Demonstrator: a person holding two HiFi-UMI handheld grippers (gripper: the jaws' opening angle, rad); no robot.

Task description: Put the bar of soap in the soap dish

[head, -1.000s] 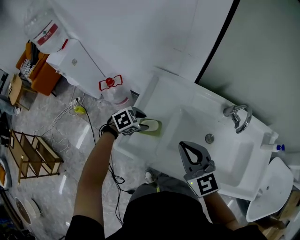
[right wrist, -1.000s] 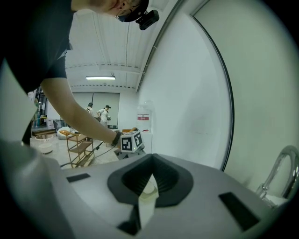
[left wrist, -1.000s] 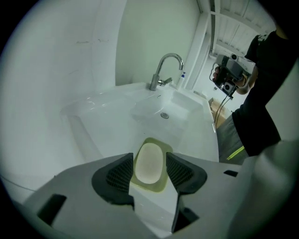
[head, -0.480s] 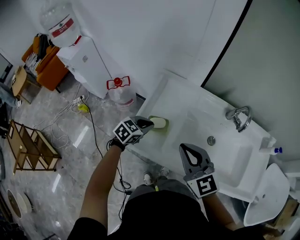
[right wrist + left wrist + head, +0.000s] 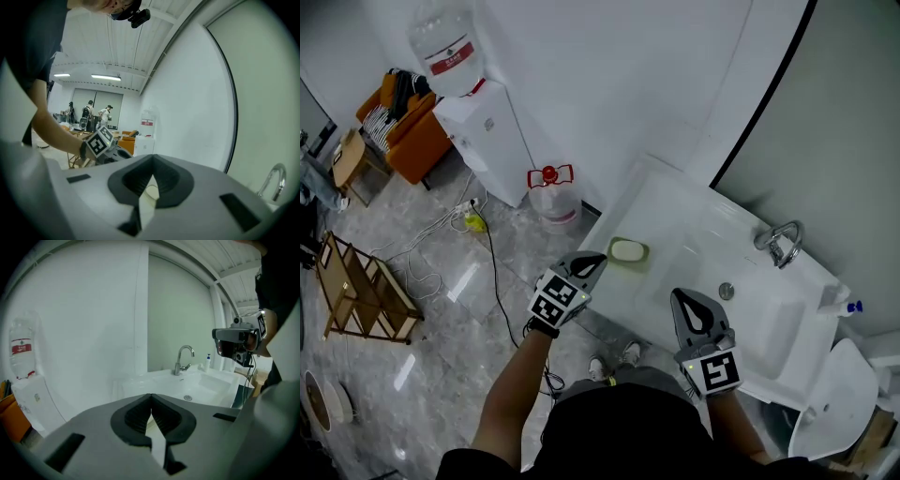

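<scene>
A pale bar of soap [image 5: 626, 249] lies in the green soap dish [image 5: 640, 257] at the left end of the white sink counter [image 5: 675, 220]. My left gripper [image 5: 597, 258] hangs just short of the dish, off the counter's near edge, clear of the soap. Its jaws have just closed and are shut with nothing between them [image 5: 151, 395]. My right gripper [image 5: 682, 294] is shut and empty over the counter's front edge, right of the dish. In the right gripper view [image 5: 152, 157] the left gripper's marker cube [image 5: 99, 142] shows to the left.
The basin [image 5: 750, 309] and chrome faucet [image 5: 780, 242] lie to the right, with a small blue-capped bottle [image 5: 842, 307] at the far end. A water dispenser [image 5: 483, 122] and a spare water bottle [image 5: 551, 197] stand on the floor to the left, with cables nearby.
The left gripper let go of the soap, leaving it in the dish. It drew back toward me, rose, and shut. The right gripper shifted a little.
</scene>
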